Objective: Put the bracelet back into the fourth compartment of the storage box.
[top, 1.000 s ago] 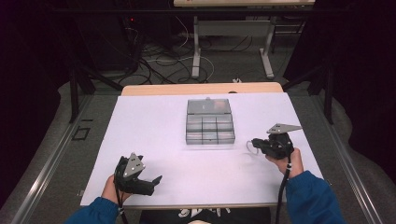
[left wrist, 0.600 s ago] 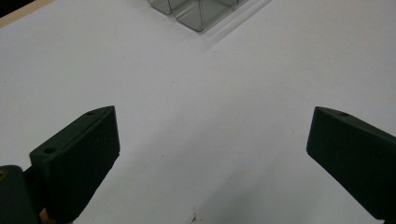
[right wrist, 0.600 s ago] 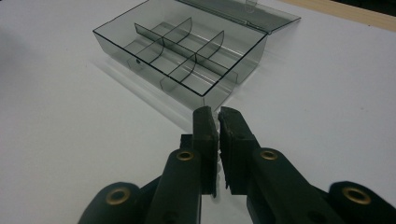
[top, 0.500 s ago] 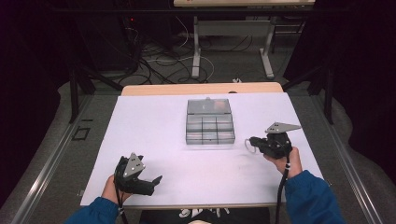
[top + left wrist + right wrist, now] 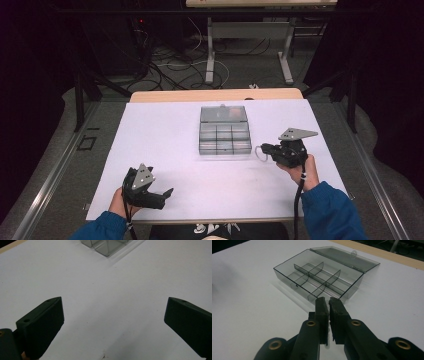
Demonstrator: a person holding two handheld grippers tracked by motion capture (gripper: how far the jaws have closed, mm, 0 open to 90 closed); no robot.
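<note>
Left gripper (image 5: 162, 192) at the near edge of the white table (image 5: 165, 135), held low in the person's left hand (image 5: 122, 202). Jaws spread wide apart, nothing between them; in the left gripper view only bare tabletop lies in the gap. A corner of the clear compartment box (image 5: 107, 246) sits well ahead of this gripper, up and slightly to the right.

Right gripper (image 5: 264, 149) farther in, on the right side of the table, held in the right hand (image 5: 305, 167). Jaws pressed nearly together, a thin slit between the pads; in the right gripper view, nothing visible pinched at the tips. A loop of pale cable (image 5: 260, 154) hangs by its tip.

Clear compartment box (image 5: 319, 280) rests just ahead of the right gripper's tips, near but not touching. Smoky transparent plastic, dividers forming several cells, all looking empty. Lid (image 5: 344, 257) is open, lying back on the far side.

Beyond the table: floor cables (image 5: 165, 65) and the legs of another table (image 5: 210, 50).
</note>
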